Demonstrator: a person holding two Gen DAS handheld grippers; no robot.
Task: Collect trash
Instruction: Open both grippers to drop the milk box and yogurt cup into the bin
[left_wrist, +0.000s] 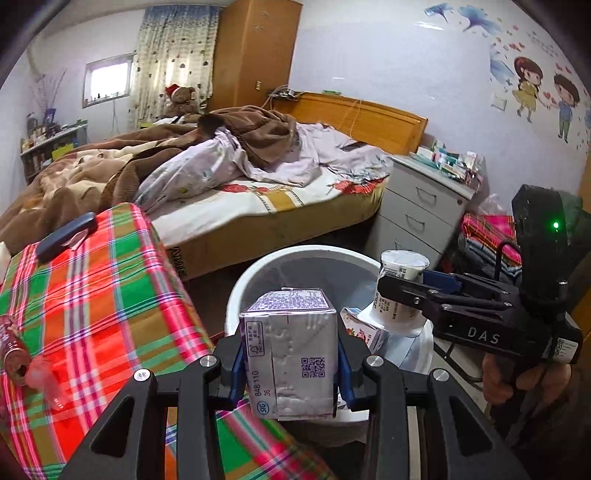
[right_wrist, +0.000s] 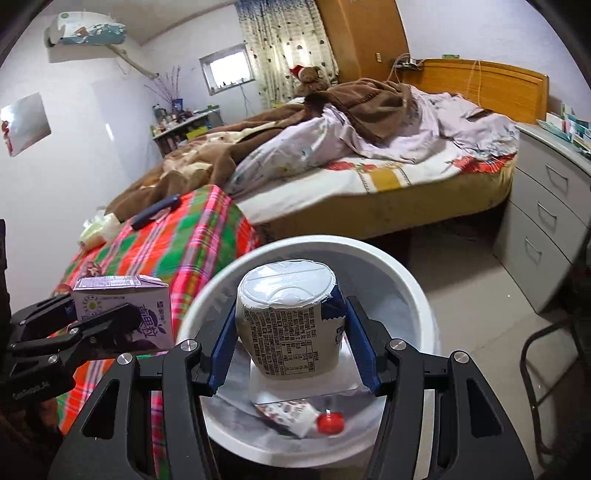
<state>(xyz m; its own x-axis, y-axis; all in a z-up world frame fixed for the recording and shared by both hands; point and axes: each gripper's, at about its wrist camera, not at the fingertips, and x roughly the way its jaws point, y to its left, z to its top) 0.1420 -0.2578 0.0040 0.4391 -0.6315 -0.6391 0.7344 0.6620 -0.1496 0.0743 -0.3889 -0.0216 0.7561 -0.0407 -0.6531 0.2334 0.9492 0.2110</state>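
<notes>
I see a bench (left_wrist: 92, 295) under a red-and-green plaid cloth (right_wrist: 177, 251), beside an unmade bed (left_wrist: 258, 199) and grey drawers (left_wrist: 421, 210). A white bin (right_wrist: 417, 295) stands on the floor against the bench. My left tongs (left_wrist: 290, 373) grip a purple milk carton (left_wrist: 291, 354) at the bin's rim; my right tongs (right_wrist: 291, 347) clamp a yogurt cup (right_wrist: 291, 325) over the bin. Inside lies a red-capped pouch (right_wrist: 295, 417). A dark object on the cloth is too blurred to identify.
</notes>
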